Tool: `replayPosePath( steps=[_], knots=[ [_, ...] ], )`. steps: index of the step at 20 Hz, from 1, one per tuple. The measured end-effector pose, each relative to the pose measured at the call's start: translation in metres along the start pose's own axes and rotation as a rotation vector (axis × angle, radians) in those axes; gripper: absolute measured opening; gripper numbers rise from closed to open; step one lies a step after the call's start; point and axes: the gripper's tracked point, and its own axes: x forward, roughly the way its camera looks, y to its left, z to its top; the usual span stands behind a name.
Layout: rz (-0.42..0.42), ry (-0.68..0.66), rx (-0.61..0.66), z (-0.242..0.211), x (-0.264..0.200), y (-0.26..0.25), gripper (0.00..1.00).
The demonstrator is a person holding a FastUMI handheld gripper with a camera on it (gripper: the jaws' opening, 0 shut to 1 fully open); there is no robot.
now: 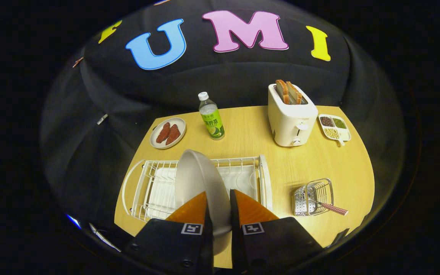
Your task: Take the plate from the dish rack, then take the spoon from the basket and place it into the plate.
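Hand-held gripper closed edge-on upon the plate, one orange finger pressing each face; the plate stands on edge between them, which suits lifting it straight up out of its slot. Just beyond, the white rack sits on the counter, its wires spaced to keep dishes upright. At about three o'clock from the rack, the wire basket holds the spoon, its checked handle jutting out toward four o'clock, an easy place to grip, I judge. Farther off: a dish of meat at eleven, a bottle at twelve, a toaster and a seed tray at one to two.
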Motion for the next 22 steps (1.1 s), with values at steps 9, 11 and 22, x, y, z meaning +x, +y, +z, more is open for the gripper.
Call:
replayPosePath(
  steps=[9,11,22],
  knots=[
    [0.115,0.095,0.027,-0.098,-0.082,-0.053,0.23],
    [0.102,0.118,0.043,-0.124,-0.092,-0.074,0.23],
    [0.169,0.262,0.060,-0.200,-0.092,-0.182,0.23]
  ],
)
